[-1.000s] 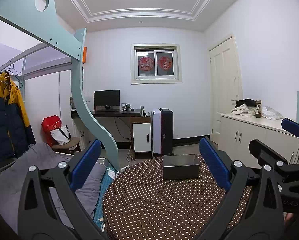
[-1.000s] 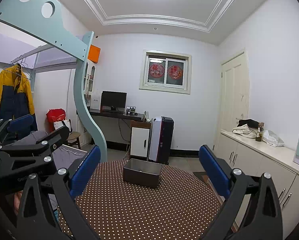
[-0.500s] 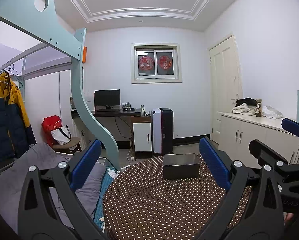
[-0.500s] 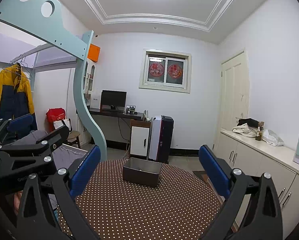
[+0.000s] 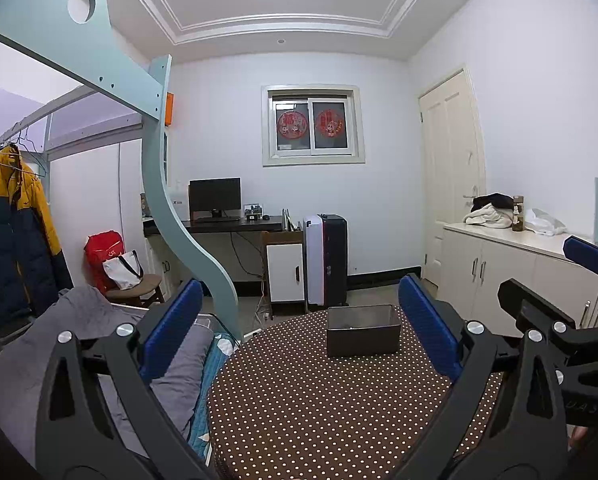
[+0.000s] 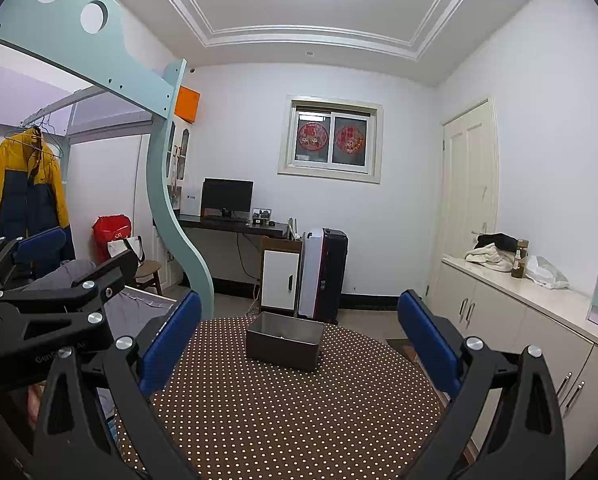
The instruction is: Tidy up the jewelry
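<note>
box (image 5: 363, 330) sits upright, long axis crosswise on table (image 5: 319, 400); both grippers' jaws wide, empty.

1. In my right wrist view, the dark, open-topped rectangular box (image 6: 285, 340) on the brown, white-dotted round tablecloth (image 6: 299, 420) has crept a touch toward ten o'clock.
2. In my left wrist view I can make out no shift.
</note>
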The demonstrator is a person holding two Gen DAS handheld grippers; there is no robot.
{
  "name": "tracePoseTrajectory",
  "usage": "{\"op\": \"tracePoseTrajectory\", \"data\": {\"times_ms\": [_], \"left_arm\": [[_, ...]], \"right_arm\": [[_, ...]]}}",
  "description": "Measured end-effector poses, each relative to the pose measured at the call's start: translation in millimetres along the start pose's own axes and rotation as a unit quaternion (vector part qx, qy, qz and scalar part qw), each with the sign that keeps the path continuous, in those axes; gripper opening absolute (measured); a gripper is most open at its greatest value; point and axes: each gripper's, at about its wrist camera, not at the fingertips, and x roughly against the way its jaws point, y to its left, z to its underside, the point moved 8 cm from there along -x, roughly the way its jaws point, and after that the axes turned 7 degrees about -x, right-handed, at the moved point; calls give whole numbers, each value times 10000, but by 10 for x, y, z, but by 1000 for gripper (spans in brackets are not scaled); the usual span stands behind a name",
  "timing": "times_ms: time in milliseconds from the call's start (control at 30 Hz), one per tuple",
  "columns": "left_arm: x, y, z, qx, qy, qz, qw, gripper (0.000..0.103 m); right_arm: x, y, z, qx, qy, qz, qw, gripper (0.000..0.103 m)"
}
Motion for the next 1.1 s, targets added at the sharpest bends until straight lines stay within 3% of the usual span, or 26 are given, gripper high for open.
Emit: {"op": "tracePoseTrajectory", "data": {"times_ms": [1100], "left_arm": [[-234, 42, 198, -103, 252, 41, 9996, 96]], "right_arm": [[-193, -28, 154, -72, 266, 64, 9996, 95]]}}
